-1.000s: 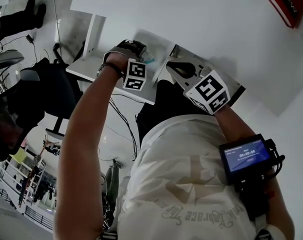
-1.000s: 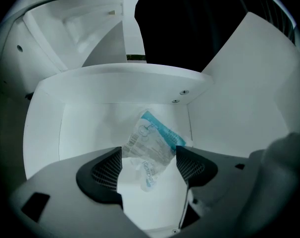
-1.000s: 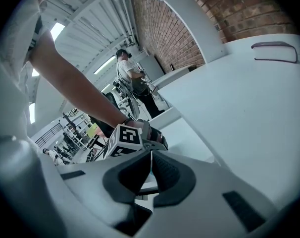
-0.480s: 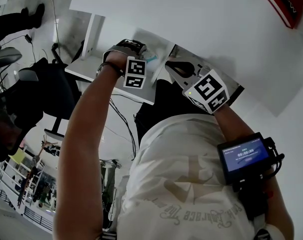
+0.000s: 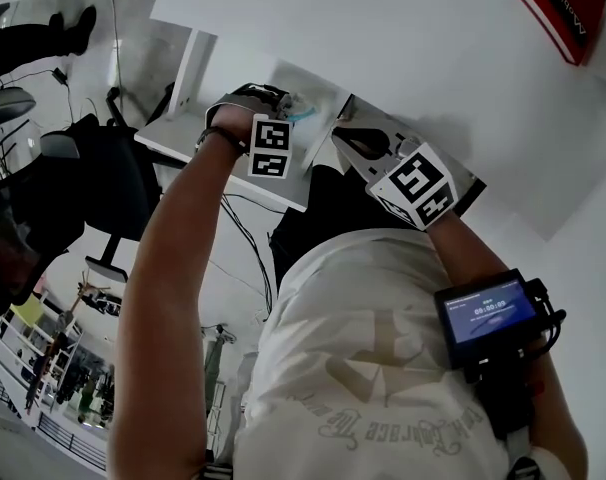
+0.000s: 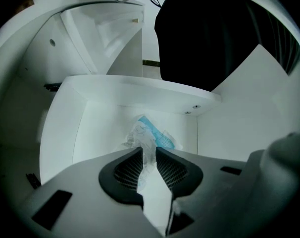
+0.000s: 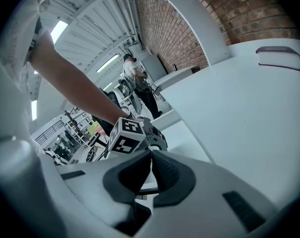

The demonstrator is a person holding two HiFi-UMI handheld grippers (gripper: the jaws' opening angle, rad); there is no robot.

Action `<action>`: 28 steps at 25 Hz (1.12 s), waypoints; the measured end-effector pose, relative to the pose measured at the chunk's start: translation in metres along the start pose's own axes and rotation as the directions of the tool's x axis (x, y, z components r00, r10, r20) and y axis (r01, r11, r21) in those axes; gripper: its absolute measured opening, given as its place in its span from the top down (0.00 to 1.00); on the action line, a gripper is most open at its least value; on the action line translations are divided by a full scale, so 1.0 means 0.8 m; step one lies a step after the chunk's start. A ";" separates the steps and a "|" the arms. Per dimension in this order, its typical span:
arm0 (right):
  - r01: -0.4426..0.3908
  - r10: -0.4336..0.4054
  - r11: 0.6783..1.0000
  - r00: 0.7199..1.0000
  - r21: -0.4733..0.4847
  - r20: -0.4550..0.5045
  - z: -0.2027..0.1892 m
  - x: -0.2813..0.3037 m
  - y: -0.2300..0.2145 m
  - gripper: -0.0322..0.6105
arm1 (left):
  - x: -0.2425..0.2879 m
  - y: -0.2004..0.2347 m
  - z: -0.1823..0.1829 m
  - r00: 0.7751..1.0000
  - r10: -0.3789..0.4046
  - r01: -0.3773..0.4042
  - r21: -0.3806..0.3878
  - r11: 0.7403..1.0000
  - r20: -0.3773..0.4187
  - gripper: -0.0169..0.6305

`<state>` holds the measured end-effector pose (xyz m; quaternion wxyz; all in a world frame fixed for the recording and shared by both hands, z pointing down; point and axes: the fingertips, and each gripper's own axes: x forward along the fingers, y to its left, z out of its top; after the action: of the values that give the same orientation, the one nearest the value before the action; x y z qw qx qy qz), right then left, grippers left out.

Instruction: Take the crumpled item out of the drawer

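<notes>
The left tool (image 6: 149, 152), its jaws just closing, pinches the crumpled item (image 6: 152, 137). It is a crinkly clear wrapper with unreadable blue print, near a corner of the smooth white drawer (image 6: 66, 133). The right tool (image 7: 151, 155) is clenched, empty.

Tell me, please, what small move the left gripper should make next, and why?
Probably lift the left gripper straight up. Its jaws have just been closing and now pinch the crumpled wrapper, which lies on the floor of the open drawer.
</notes>
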<state>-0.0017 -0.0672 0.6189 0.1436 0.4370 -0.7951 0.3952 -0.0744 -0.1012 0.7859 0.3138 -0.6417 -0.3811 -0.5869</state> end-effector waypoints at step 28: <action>-0.048 0.048 0.992 0.999 -0.114 0.003 0.035 0.009 0.032 0.91 | -0.094 0.004 -0.024 0.986 0.163 -0.144 -0.351 0.925 0.025 0.89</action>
<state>-0.0234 -0.0846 0.5919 0.1562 0.4100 -0.8271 0.3513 -0.0831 -0.1278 0.7137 0.2300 -0.7304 -0.2280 -0.6013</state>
